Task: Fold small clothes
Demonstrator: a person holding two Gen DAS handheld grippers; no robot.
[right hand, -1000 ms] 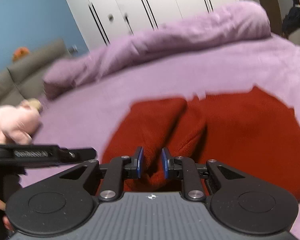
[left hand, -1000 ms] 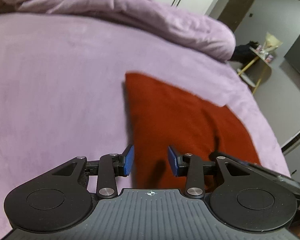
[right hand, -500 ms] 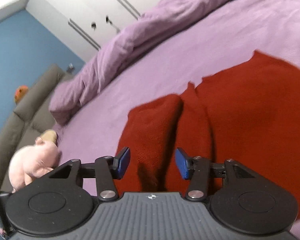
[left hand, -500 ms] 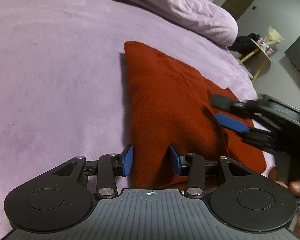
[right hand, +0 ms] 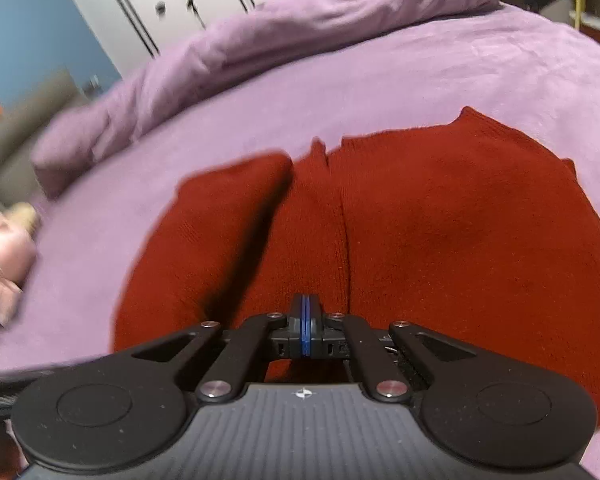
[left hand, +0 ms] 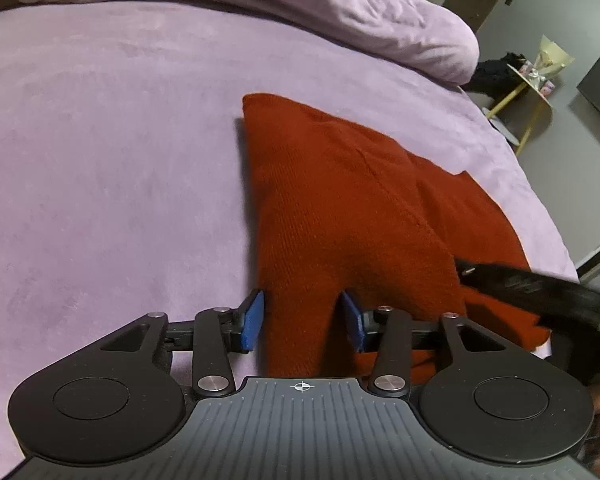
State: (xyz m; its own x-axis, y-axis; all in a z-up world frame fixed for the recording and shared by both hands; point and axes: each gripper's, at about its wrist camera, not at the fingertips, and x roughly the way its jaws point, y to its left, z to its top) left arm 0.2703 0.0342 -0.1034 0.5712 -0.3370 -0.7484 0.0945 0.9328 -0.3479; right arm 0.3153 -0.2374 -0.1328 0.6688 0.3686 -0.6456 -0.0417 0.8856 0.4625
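Red knit garment (left hand: 340, 208) lies flat on the purple bedspread (left hand: 100, 160), directly ahead of both grippers. Right gripper (right hand: 305, 330) has snapped fully shut from a half-open stance; whether fabric is pinched between its pads cannot be told. Left gripper (left hand: 302, 324) is opening, a folded edge between its pads, not clamped. Judgement: next fold is being set up.

Red knit garment (left hand: 340, 208) (partly folded) on bed.
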